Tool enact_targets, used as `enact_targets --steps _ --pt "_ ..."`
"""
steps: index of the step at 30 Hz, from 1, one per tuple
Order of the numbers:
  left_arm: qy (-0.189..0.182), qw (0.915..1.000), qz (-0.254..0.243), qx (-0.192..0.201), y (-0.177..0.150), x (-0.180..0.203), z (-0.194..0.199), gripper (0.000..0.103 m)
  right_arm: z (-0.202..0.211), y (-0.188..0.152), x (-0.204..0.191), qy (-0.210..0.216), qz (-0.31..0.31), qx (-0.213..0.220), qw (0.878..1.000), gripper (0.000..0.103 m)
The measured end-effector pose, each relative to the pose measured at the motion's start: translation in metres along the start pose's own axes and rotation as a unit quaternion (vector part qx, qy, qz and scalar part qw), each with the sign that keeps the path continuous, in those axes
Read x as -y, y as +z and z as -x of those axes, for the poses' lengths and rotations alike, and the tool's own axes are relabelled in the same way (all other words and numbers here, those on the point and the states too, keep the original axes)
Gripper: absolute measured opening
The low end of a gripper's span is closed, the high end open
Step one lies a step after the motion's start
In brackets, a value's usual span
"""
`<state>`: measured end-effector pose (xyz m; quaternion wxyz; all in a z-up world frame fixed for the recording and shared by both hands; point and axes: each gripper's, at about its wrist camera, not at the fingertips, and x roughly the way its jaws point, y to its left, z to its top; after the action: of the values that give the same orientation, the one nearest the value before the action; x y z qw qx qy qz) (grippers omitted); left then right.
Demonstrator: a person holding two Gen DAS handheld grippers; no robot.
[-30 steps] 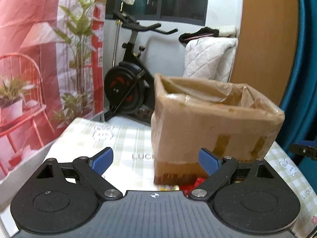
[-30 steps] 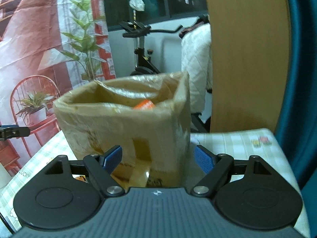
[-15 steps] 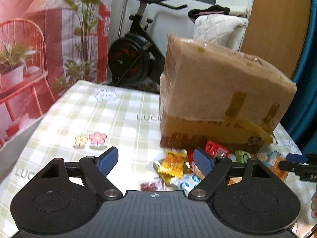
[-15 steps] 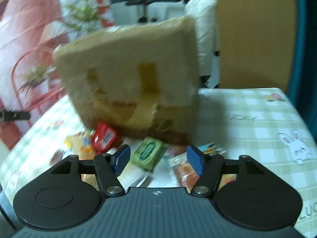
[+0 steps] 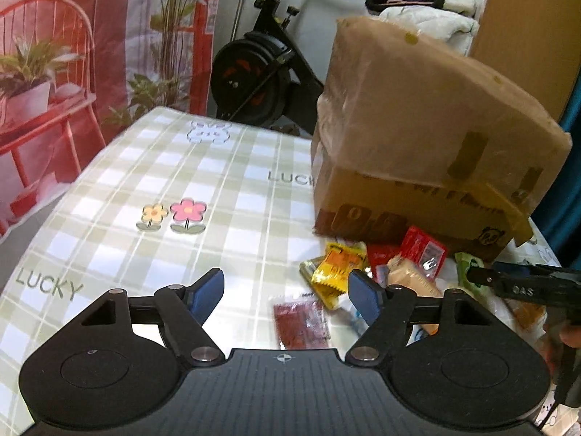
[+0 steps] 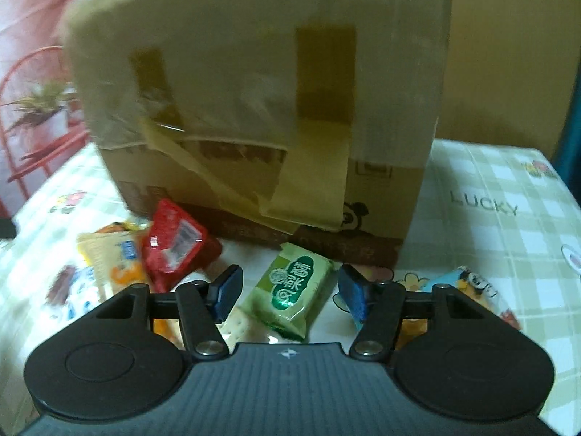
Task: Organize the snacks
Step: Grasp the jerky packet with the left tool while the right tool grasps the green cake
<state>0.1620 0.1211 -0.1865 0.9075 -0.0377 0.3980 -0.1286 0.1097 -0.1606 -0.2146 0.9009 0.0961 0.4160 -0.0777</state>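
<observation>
A tall taped cardboard box point(image 5: 417, 138) point(image 6: 254, 91) stands on the checked tablecloth point(image 5: 145, 181). Loose snack packets lie in front of it. My left gripper point(image 5: 287, 287) hovers over a dark red packet point(image 5: 299, 323) and a yellow packet point(image 5: 337, 269); its jaws are closing and the pads touch nothing. My right gripper point(image 6: 289, 283) straddles a green packet point(image 6: 294, 290), its jaws closing, with a gap on both sides. A red packet point(image 6: 174, 250) point(image 5: 421, 250) lies to the left of the green one. At the left wrist view's right edge, one of the right gripper's fingers point(image 5: 515, 287) shows.
A cartoon-printed packet point(image 6: 468, 287) lies right of the right gripper, and a cracker packet point(image 6: 236, 323) and an orange-yellow packet point(image 6: 109, 254) lie left. An exercise bike point(image 5: 261, 69) stands beyond the table's far edge. A blue curtain point(image 5: 566, 189) hangs at the right.
Both grippers have sunk toward the table and tilted down. The box's open top has left view and the snack pile has come into view. Both pairs of jaws have narrowed.
</observation>
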Motion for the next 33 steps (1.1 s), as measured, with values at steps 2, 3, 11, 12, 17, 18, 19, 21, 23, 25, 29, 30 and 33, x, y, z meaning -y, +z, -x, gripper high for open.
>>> enact_targets --steps 2,3,11,12,17,18,19,21,23,25,29,30,33 --pt "0.000 1.0000 0.003 -0.008 -0.004 -0.003 -0.004 0.074 -0.009 0.000 -0.004 -0.017 0.003 -0.004 1.000 0.064" --pt "-0.001 0.9999 0.004 -0.012 -0.006 -0.004 -0.006 0.074 -0.012 0.000 -0.005 -0.023 0.005 -0.004 1.000 0.064" --pt "-0.013 0.9993 0.002 -0.036 -0.023 -0.001 -0.020 0.073 -0.018 -0.016 -0.017 -0.033 0.036 0.007 0.999 0.051" --pt "-0.013 0.9992 0.001 -0.039 -0.025 0.000 -0.022 0.073 -0.015 -0.020 -0.017 -0.030 0.041 0.010 0.999 0.047" --pt "0.002 0.9987 -0.021 -0.046 -0.030 0.010 -0.035 0.073 0.000 -0.038 -0.019 -0.016 0.061 0.025 0.998 0.041" --pt "0.005 0.9986 -0.024 -0.048 -0.031 0.011 -0.037 0.073 0.000 -0.039 -0.021 -0.014 0.064 0.026 0.998 0.041" --pt "0.008 0.9984 -0.026 -0.050 -0.032 0.013 -0.041 0.073 0.002 -0.041 -0.022 -0.013 0.068 0.027 0.997 0.041" --pt "0.018 0.9979 -0.034 -0.052 -0.034 0.016 -0.047 0.073 0.005 -0.044 -0.020 -0.010 0.069 0.027 0.997 0.041" --pt "0.035 0.9968 -0.052 -0.050 -0.037 0.022 -0.050 0.074 0.008 -0.046 -0.020 -0.005 0.062 0.027 0.998 0.041" --pt "0.051 0.9953 -0.068 -0.047 -0.040 0.029 -0.050 0.074 0.010 -0.046 -0.022 -0.003 0.058 0.027 0.998 0.041" --pt "0.049 0.9952 -0.076 -0.038 -0.040 0.036 -0.041 0.043 0.013 -0.045 -0.021 -0.001 0.055 0.032 0.998 0.041" --pt "0.046 0.9954 -0.076 -0.036 -0.041 0.037 -0.037 0.043 0.014 -0.045 -0.021 -0.001 0.055 0.034 0.998 0.041" --pt "0.036 0.9966 -0.070 -0.023 -0.045 0.038 -0.026 0.042 0.022 -0.046 -0.022 0.001 0.054 0.045 0.998 0.041"
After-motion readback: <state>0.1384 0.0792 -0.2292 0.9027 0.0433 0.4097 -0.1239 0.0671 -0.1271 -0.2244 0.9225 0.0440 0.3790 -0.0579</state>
